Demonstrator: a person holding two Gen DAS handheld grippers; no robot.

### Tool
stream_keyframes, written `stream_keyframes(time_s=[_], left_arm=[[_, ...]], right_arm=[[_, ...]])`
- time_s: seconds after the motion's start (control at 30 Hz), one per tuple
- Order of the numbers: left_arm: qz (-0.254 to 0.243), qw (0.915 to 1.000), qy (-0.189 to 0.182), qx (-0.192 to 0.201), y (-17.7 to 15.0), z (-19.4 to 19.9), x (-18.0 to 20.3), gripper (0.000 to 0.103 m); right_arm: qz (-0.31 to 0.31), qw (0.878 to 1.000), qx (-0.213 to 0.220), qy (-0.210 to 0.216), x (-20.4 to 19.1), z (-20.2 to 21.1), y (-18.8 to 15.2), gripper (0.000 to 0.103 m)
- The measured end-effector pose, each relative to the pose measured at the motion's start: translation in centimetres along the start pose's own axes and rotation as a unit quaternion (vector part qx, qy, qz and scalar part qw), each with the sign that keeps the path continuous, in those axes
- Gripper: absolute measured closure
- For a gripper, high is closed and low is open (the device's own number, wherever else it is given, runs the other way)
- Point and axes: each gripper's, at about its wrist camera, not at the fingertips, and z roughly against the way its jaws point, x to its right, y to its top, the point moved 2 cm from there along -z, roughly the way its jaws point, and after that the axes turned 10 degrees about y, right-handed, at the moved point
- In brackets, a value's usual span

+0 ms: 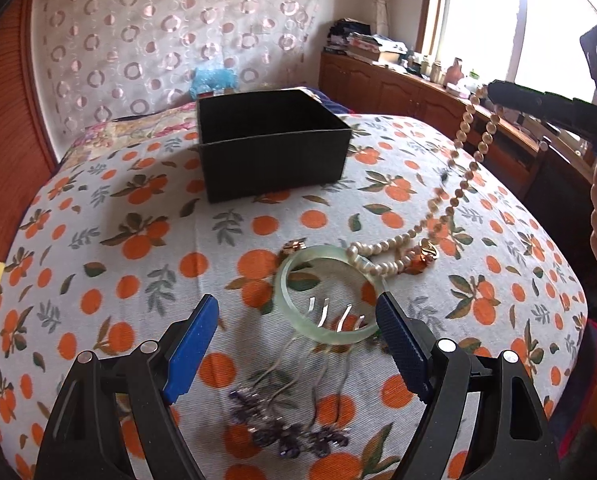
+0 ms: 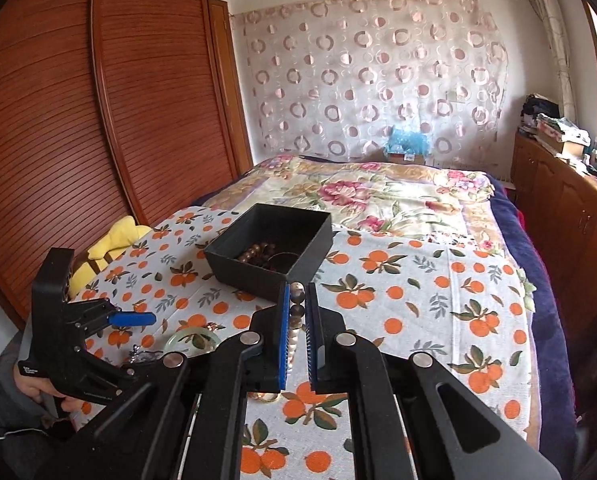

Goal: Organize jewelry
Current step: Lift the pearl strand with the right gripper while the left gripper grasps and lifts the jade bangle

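A black open box stands on the orange-print cloth; in the right wrist view the box holds brown beads. My left gripper is open, low over a pale green jade bangle and silver hairpins with purple ends. A pearl string lies by the bangle. My right gripper is shut on a beaded necklace; in the left wrist view the necklace hangs from the right gripper, its lower end trailing near the cloth.
The cloth covers a bed with a floral quilt behind. A yellow plush lies at the left edge. A wooden wardrobe stands left; a cluttered wooden cabinet runs along the right under the window.
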Motion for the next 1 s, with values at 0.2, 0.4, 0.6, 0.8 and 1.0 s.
stream_keyframes(time_s=[0.2, 0.4, 0.6, 0.8, 1.0], left_arm=[[-0.017, 0.9998, -0.008, -0.011, 0.4, -0.9, 1.4, 0.021], [-0.027, 0.9991, -0.01, -0.031, 0.7, -2.3, 2.2, 0.021], [-0.034, 0.9989, -0.002, -0.034, 0.9, -2.9, 2.4, 0.021], [-0.034, 0.9991, -0.001, -0.026, 1.0, -2.6, 2.5, 0.035], [-0.017, 0.9998, -0.001, 0.0, 1.3, -1.1, 1.6, 0.035]], right_arm=[[-0.002, 1.0, 0.012, -0.009, 0.7, 1.2, 0.3, 0.095], [-0.007, 1.0, 0.007, -0.011, 1.3, 1.2, 0.0, 0.095], [-0.008, 1.0, 0.002, -0.008, 1.1, 0.7, -0.4, 0.095], [0.002, 1.0, -0.008, -0.005, 0.2, -0.1, -0.3, 0.095], [0.01, 1.0, -0.01, -0.001, -0.5, -0.4, 0.3, 0.095]])
